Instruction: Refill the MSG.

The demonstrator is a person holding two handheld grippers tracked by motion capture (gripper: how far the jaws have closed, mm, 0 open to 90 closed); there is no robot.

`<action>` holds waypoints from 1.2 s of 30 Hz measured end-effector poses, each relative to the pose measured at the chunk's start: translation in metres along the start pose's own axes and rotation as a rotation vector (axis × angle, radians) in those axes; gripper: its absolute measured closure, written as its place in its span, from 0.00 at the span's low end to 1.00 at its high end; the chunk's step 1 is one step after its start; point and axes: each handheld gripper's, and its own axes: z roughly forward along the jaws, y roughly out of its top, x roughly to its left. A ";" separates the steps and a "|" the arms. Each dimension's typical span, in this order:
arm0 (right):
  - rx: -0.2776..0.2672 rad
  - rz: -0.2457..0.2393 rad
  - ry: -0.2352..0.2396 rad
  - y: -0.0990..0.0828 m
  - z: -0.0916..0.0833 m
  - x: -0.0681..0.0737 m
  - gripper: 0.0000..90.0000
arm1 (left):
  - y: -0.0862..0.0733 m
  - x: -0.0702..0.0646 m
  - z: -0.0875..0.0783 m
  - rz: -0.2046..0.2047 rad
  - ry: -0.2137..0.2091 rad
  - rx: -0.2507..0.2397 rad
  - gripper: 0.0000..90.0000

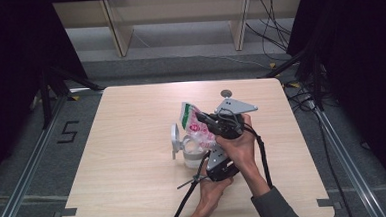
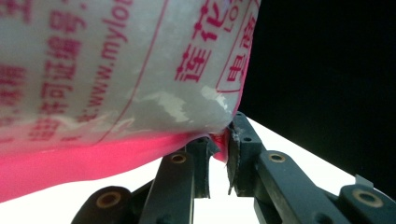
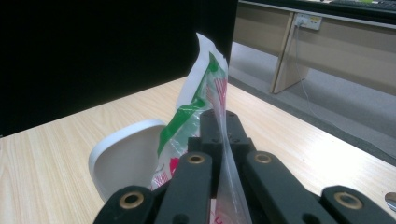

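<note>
Both grippers had hold of the same plastic bag [image 1: 196, 124] above the middle of the table [image 1: 135, 191]. The right gripper [image 3: 223, 122] had its jaws fully pressed together on a thin, clear edge of the bag, with the film running up between them and the green-and-white top standing above the fingertips. The left gripper [image 2: 218, 145] pinched the pink bottom corner of the bag between jaws that were nearly closed; the printed white panel bulged up and away to that gripper's left, just past its fingertips.

Directly under the bag, below the right gripper's jaws, stood a white cup [image 1: 193, 156] with its hinged lid [image 3: 122, 154] flipped open beside it — the bag hung over the cup's mouth, though whether it touched the rim could not be told.

The bag looked light, soft and slippery. It seemed to keep no shape of its own, so it would sag and swing from wherever it was pinched, and the smooth film could slide out of a loose grip. The sealed edges and corners looked like the best places to take it: flat, doubled and stiffer than the bulging middle, where a pinch might crush or shift the contents. Pulling the two grips apart too hard could stretch or tear the film — steady, even tension seemed safer.
</note>
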 end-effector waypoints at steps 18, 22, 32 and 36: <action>0.004 0.007 -0.004 0.001 0.000 0.001 1.00 | 0.001 0.000 0.000 -0.001 0.006 0.004 0.89; 0.002 -0.008 -0.008 0.001 0.000 0.000 1.00 | 0.002 0.000 0.000 0.000 0.007 0.001 0.89; 0.002 -0.001 0.002 0.002 0.000 0.001 1.00 | 0.003 0.000 0.000 -0.001 0.008 0.002 0.89; 0.002 -0.003 -0.001 0.002 0.000 0.000 1.00 | 0.003 0.000 0.000 -0.002 0.007 0.001 0.89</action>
